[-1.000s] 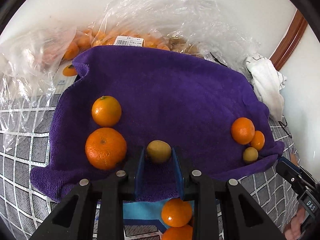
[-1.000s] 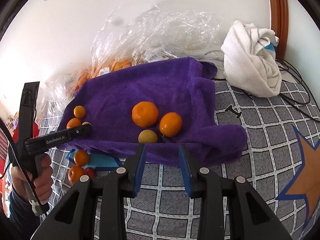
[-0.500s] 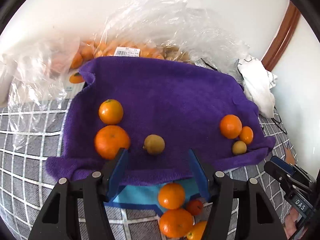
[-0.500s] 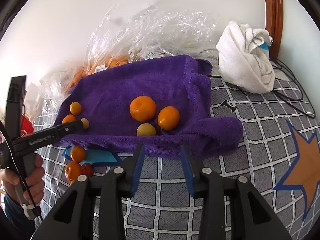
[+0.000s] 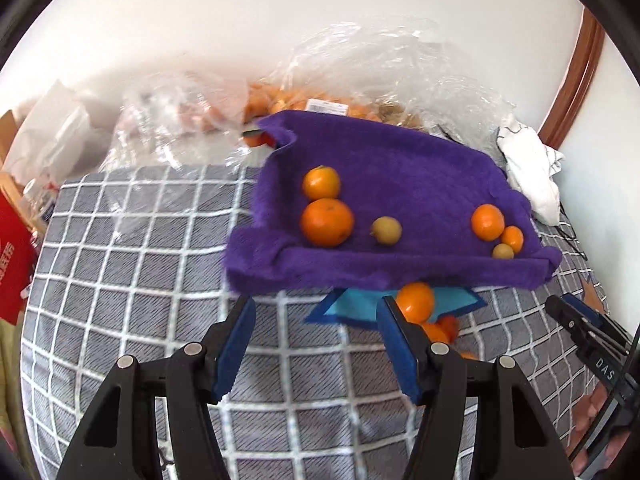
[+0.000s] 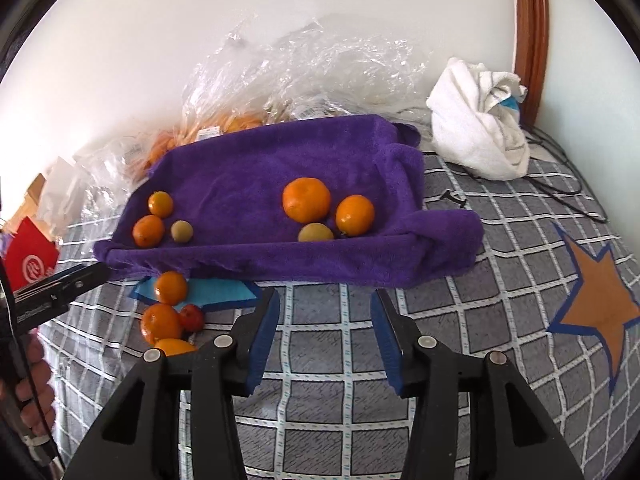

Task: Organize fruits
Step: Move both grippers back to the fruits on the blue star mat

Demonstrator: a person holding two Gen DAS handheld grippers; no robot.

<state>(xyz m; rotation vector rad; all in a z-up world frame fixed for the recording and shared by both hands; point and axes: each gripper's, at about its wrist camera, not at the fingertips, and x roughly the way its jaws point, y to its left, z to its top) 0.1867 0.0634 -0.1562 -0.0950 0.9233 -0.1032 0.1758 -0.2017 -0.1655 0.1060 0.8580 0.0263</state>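
Observation:
A purple towel (image 5: 400, 168) (image 6: 280, 160) lies on the checked bedspread with two fruit groups on it. One group is two oranges (image 5: 327, 222) (image 6: 148, 231) and a yellow-green fruit (image 5: 386, 230) (image 6: 182, 231). The other is two oranges (image 5: 487, 222) (image 6: 306, 199) and a small yellow-green fruit (image 5: 503, 251) (image 6: 315, 233). Loose oranges (image 5: 416, 302) (image 6: 171, 288) and a small red fruit (image 6: 191, 317) lie on a blue star patch in front of the towel. My left gripper (image 5: 316, 322) is open and empty in front of the towel. My right gripper (image 6: 325, 314) is open and empty.
Clear plastic bags (image 5: 360, 92) (image 6: 304, 68) holding more oranges lie behind the towel against the wall. A bunched white cloth (image 6: 480, 128) (image 5: 532, 168) sits at the right with cables beside it. A red box (image 5: 12, 256) stands at the left edge. An orange star patch (image 6: 600, 300) marks the bedspread.
My left gripper opened, let go of the yellow-green fruit on the towel, and drew back toward me. My right gripper opened wider and pulled back slightly.

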